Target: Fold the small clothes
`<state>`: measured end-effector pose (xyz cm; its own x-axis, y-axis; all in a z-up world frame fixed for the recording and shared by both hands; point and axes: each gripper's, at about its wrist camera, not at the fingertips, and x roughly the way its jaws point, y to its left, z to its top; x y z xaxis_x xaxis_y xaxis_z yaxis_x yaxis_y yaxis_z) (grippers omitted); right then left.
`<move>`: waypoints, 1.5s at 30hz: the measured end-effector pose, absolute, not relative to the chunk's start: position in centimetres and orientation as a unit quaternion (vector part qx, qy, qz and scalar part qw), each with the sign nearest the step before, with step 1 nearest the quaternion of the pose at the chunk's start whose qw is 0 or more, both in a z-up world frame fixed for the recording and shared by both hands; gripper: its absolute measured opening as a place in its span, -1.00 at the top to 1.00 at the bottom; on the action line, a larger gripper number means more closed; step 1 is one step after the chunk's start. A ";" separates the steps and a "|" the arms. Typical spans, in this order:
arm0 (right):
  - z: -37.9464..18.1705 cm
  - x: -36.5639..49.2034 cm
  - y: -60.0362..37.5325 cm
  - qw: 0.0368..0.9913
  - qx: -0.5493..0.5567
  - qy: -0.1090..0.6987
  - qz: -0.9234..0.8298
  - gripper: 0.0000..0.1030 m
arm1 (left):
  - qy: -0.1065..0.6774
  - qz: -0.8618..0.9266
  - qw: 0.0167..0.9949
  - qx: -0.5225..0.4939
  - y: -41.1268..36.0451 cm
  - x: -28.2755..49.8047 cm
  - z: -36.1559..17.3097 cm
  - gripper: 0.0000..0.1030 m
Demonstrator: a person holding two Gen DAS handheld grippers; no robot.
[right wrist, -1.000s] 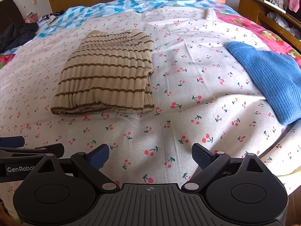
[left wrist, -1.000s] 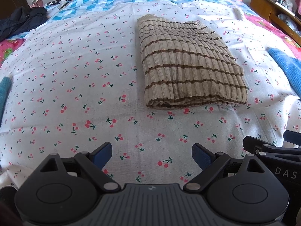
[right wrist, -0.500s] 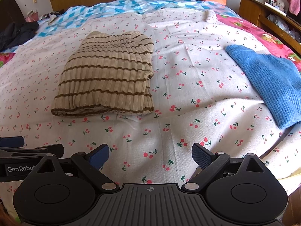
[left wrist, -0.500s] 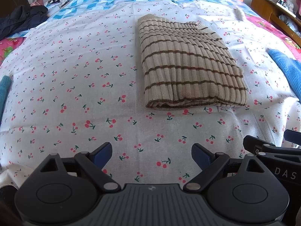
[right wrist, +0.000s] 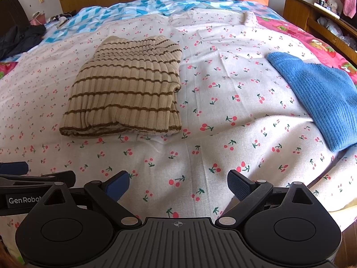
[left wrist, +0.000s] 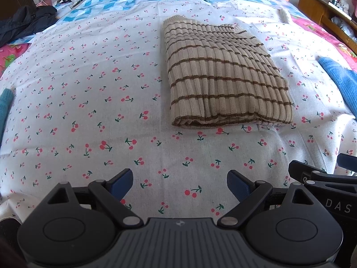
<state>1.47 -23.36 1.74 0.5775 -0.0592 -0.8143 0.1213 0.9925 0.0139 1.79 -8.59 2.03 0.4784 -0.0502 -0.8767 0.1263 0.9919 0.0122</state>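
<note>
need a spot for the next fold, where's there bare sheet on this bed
Widest bare patch: the cherry-print sheet left of the folded striped sweater, running out to a teal knit edge. Also free: the strip between the sweater's near edge and both open grippers, left gripper, right gripper. Narrower: the gap between the sweater and blue sweater.

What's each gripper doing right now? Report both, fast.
Left gripper: open, holding nothing, over the cherry-print sheet.
Right gripper: open, holding nothing, short of the folded striped sweater.
</note>
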 end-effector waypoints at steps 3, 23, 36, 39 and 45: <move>1.7 1.5 -23.4 0.887 0.034 0.457 -0.051 -0.86 | 0.508 -0.052 0.859 0.037 -8.6 1.8 2.0 -0.85; 1.4 1.3 -23.5 0.887 0.035 0.459 -0.050 -0.86 | 0.512 -0.049 0.857 0.036 -8.6 1.6 1.9 -0.84; 1.5 1.3 -23.4 0.887 0.034 0.457 -0.048 -0.87 | 0.510 -0.046 0.858 0.037 -8.6 1.5 2.1 -0.84; 1.6 1.2 -23.4 0.887 0.035 0.457 -0.048 -0.86 | 0.510 -0.046 0.858 0.037 -8.6 1.5 2.1 -0.84; 1.5 1.2 -23.4 0.887 0.035 0.457 -0.048 -0.87 | 0.510 -0.046 0.858 0.037 -8.6 1.5 2.1 -0.84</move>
